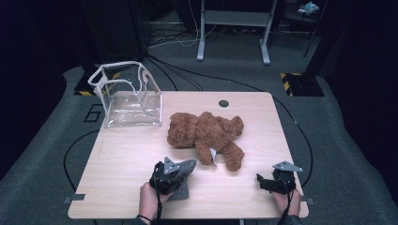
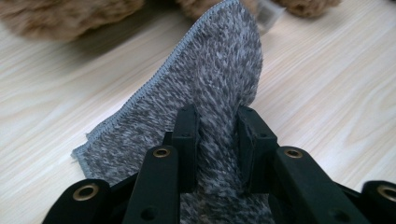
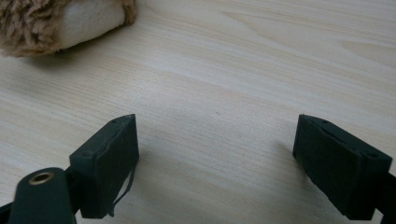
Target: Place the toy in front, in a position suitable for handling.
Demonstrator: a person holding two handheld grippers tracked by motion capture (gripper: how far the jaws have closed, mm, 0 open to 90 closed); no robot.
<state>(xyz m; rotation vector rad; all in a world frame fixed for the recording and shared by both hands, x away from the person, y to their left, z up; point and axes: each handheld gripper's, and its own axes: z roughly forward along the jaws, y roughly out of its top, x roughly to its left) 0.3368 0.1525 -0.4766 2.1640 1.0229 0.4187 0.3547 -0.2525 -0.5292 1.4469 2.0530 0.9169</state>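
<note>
A brown teddy bear [image 1: 206,133] lies on its side in the middle of the wooden table [image 1: 126,154]. My left gripper [image 1: 180,172] is near the front edge, just left of the bear's legs, shut on a fuzzy grey cloth [image 1: 185,180]. In the left gripper view the grey cloth [image 2: 210,93] stands up between the two black jaws, pinched by the left gripper [image 2: 217,140], with the bear's fur [image 2: 65,16] beyond it. My right gripper [image 1: 262,180] rests at the front right, open and empty. In its own view the right gripper [image 3: 217,154] has bare wood between its jaws and the bear's foot [image 3: 60,21] lies ahead at upper left.
A clear plastic zip bag [image 1: 126,96] with white trim stands open at the table's back left corner. A small round hole [image 1: 224,103] sits near the far edge. Cables and a desk frame [image 1: 234,28] lie on the floor beyond.
</note>
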